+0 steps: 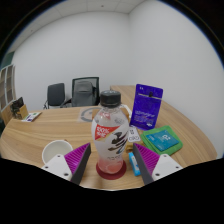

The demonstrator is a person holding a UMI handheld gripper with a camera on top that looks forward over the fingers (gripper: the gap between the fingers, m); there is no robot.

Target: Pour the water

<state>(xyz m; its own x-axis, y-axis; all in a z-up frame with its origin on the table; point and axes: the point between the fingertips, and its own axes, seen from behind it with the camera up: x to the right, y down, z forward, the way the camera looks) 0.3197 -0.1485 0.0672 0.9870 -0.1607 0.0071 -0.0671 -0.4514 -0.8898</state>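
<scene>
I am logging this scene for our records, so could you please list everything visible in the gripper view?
Clear plastic bottle with black cap and red-and-white label: one, upright between the fingers, on a round red coaster.
White paper cup: one, on the table left of the bottle.
Blue pen-like item: one, just right of the bottle; its kind is unclear.
Green and blue flat box: one, right of the bottle.
Purple upright package: one, beyond the box.
Round wooden table: one, light brown, under everything.
Dark office chairs: two, beyond the table.
Gripper: one, black fingers with magenta pads, closed against the bottle's sides.
</scene>
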